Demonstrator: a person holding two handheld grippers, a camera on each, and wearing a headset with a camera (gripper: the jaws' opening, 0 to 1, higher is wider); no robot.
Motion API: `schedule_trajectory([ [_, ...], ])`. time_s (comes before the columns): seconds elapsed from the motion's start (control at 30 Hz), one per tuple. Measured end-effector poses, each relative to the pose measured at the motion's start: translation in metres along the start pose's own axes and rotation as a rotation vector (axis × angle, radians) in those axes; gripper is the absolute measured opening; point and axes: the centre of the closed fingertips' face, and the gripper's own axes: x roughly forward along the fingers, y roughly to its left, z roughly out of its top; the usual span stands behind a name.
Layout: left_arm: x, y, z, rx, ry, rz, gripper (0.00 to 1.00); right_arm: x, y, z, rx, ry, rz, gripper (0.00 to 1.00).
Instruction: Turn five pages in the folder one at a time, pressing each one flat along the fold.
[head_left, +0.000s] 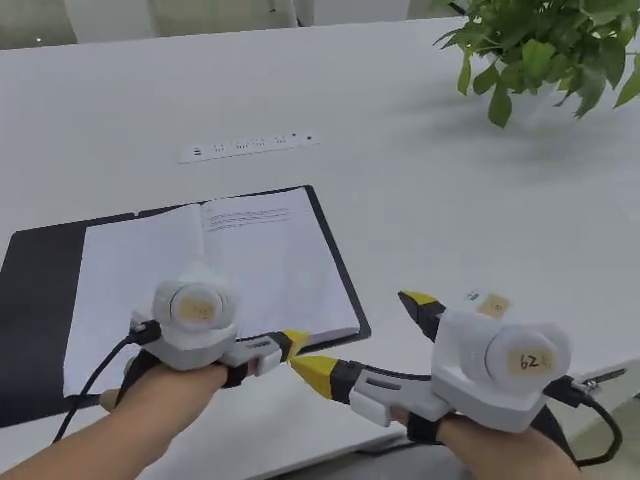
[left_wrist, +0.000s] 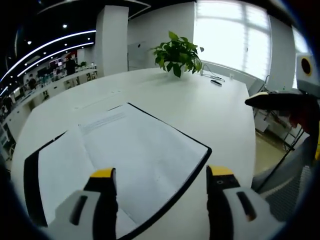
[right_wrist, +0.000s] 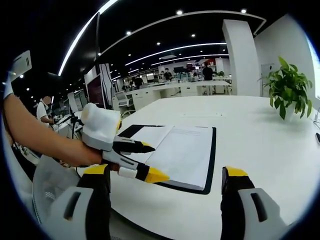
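An open folder (head_left: 262, 262) with a black cover and white pages lies flat on the white table (head_left: 450, 200). The fold runs up its middle, and printed lines show at the top of the right page. My left gripper (head_left: 292, 345) hovers open over the folder's near right corner, jaws pointing right. In the left gripper view the folder (left_wrist: 135, 155) lies ahead between the left gripper's (left_wrist: 162, 176) spread jaws. My right gripper (head_left: 360, 333) is open at the table's near edge, right of the folder, touching nothing. The right gripper view shows the folder (right_wrist: 185, 147) beyond the right gripper's (right_wrist: 167, 171) wide jaws and the left gripper (right_wrist: 150, 161) in front of it.
A potted green plant (head_left: 550, 50) stands at the table's far right. A white socket strip (head_left: 250, 145) is set into the table behind the folder. Desks and people (right_wrist: 207, 72) are in the office background.
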Motion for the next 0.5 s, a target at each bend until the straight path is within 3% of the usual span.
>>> schedule_trajectory([
  [0.5, 0.036, -0.01, -0.001, -0.02, -0.009, 0.01, 0.66, 0.0, -0.003, -0.004, 0.026, -0.006, -0.007, 0.89],
])
